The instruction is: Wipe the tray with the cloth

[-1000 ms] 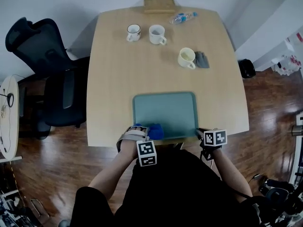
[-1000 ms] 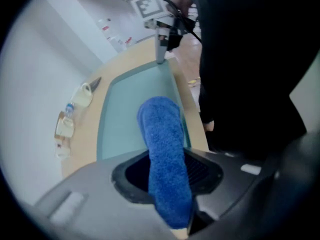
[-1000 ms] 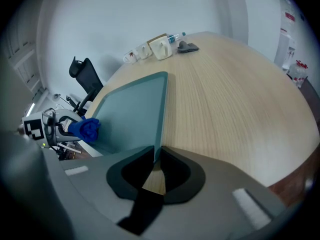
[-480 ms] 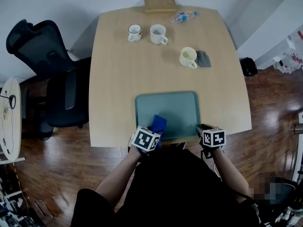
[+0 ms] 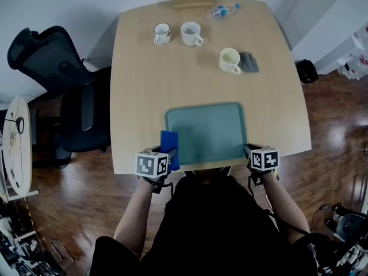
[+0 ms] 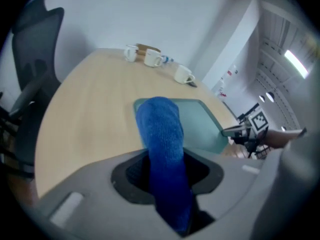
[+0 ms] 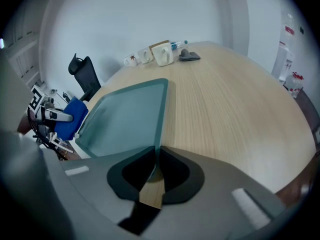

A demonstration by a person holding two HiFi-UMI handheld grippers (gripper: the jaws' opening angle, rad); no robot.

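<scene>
1. The table (image 5: 144,85) is of light wood. A black chair (image 5: 52,56) stands at its left side.
2. The tray (image 5: 207,128) is teal and lies flat at the near edge of the table, in front of the person.
3. The right hand-held gripper (image 7: 154,166) is at the near right corner of the tray. Its jaws have just been closing, and they now pinch the rim of the tray.
4. The left hand-held gripper (image 6: 167,174) is at the near left corner of the tray. Its jaws are pressed on the cloth (image 6: 160,129).
5. The cloth is blue and sticks out forward from these jaws as a folded strip. In the head view it overlaps the left rim of the tray; whether it touches the tray I cannot tell.
6. On the far part of the table, well apart from the tray, a cup (image 5: 162,33) and a second cup (image 5: 190,34) stand side by side. A third cup (image 5: 229,60) stands more to the right.
7. A bottle (image 5: 221,9) lies on its side at the far edge.
</scene>
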